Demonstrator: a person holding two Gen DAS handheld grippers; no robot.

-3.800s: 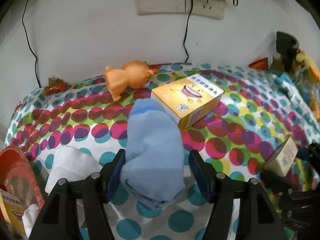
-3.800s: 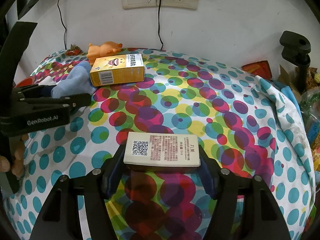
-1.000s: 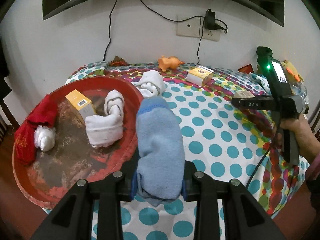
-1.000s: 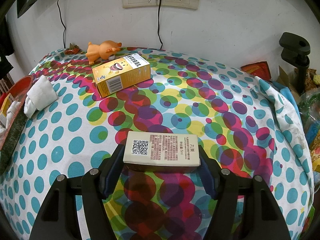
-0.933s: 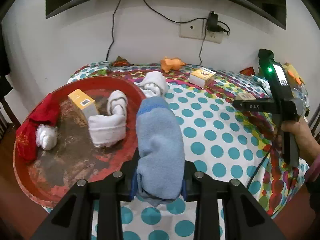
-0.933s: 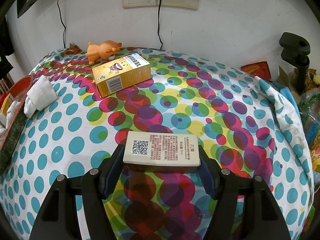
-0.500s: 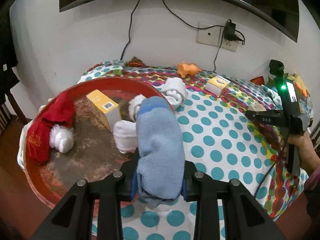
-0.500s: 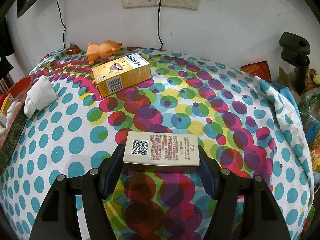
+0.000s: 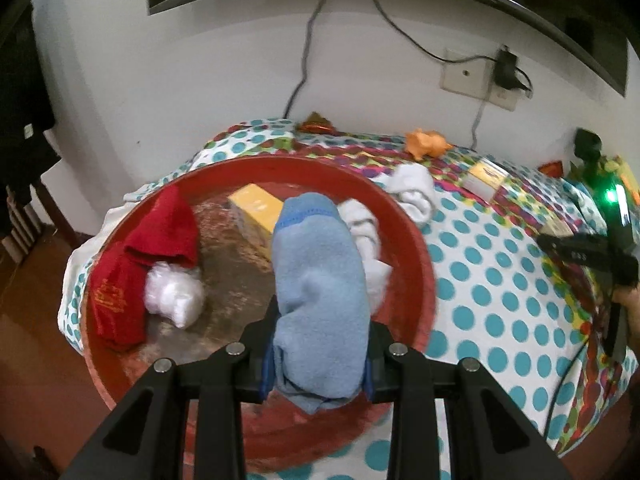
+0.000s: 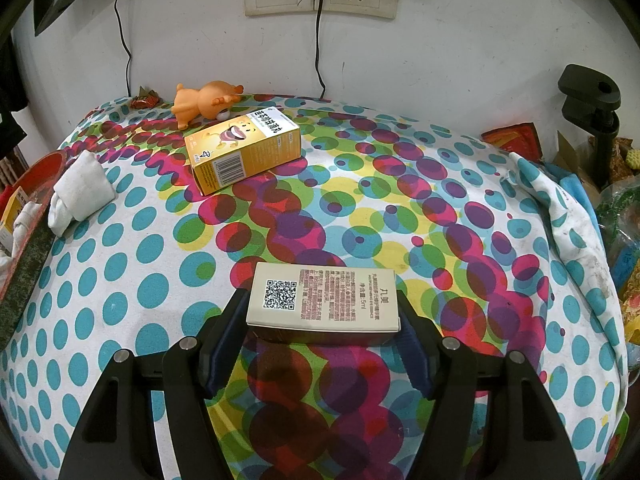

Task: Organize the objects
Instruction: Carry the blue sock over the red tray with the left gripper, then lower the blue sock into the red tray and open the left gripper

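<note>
Over the red tray (image 9: 420,256), the left tool (image 9: 318,364), clamped on the blue sock (image 9: 318,280), has moved from the tablecloth.

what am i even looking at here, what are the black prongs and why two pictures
No robot: a person holds a hand-held grasping tool in each hand, each with a camera looking along its two prongs. That gives two pictures.

The left tool is clamped on a rolled blue sock above a red tray holding socks and a yellow box.

The right tool grips a white QR-code box at a dotted tablecloth. On the cloth lie an orange toy, a yellow carton and a white sock.
</note>
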